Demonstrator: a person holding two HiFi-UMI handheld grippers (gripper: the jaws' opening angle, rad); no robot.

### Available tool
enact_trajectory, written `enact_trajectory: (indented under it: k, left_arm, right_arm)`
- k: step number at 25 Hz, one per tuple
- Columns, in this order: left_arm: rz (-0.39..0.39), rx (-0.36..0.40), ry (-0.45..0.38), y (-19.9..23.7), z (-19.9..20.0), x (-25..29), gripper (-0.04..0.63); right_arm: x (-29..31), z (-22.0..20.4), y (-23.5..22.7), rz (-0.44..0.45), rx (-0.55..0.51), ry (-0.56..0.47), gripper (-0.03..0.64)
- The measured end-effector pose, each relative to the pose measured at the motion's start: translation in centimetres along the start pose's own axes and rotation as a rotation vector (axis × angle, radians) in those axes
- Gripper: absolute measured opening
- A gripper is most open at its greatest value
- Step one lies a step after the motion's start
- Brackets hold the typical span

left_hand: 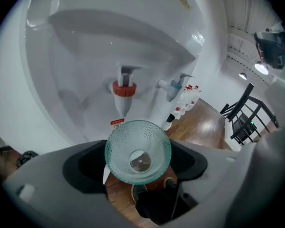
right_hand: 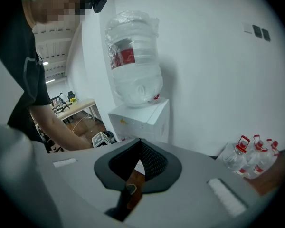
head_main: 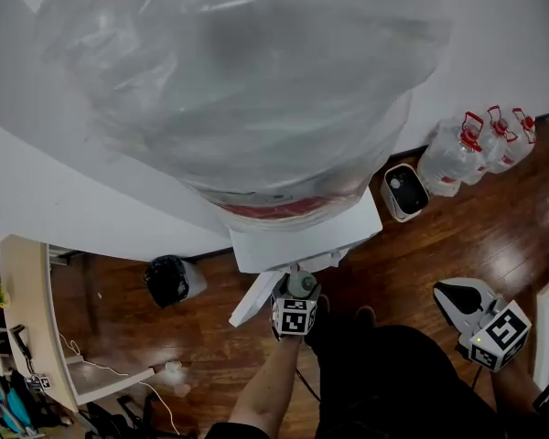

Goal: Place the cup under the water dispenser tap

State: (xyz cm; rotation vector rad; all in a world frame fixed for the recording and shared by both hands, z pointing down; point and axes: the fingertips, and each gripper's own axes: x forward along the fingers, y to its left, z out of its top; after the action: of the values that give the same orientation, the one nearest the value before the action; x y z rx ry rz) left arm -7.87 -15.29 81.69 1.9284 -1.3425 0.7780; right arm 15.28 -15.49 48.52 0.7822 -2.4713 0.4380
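Observation:
A clear, dimpled glass cup sits between the jaws of my left gripper, mouth toward the camera, and the pads press on its sides. It hangs just below and in front of the red tap in the white dispenser's recess; a blue tap is to the right. In the head view my left gripper holds the cup against the dispenser, under the big water bottle. My right gripper hangs apart at the right, its jaws together on nothing.
Several red-capped water jugs stand on the wooden floor by the wall right of the dispenser, next to a small white appliance. A black bin sits left of the dispenser. A desk lies at the far left.

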Motion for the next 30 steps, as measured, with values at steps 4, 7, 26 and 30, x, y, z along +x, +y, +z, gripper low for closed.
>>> enact_trajectory:
  k: [4, 7, 26, 30]
  left_arm:
    - [0.008, 0.050, -0.022, 1.6, -0.7, 2.7, 0.279]
    - [0.028, 0.057, -0.042, 2.4, -0.6, 4.3, 0.279]
    - [0.192, 0.016, -0.052, 5.3, -0.9, 8.1, 0.287]
    - [0.145, 0.067, -0.051, 4.0, -0.6, 6.9, 0.376]
  right_arm:
    - [2.8, -1.8, 0.0, -0.012, 0.033, -0.002, 0.002]
    - [4.4, -2.3, 0.6, 0.016, 0.067, -0.018, 0.002]
    - [5.9, -2.2, 1.6, 0.028, -0.038, 0.043, 0.003]
    - [5.3, -1.6, 2.4, 0.048, -0.036, 0.054, 0.012]
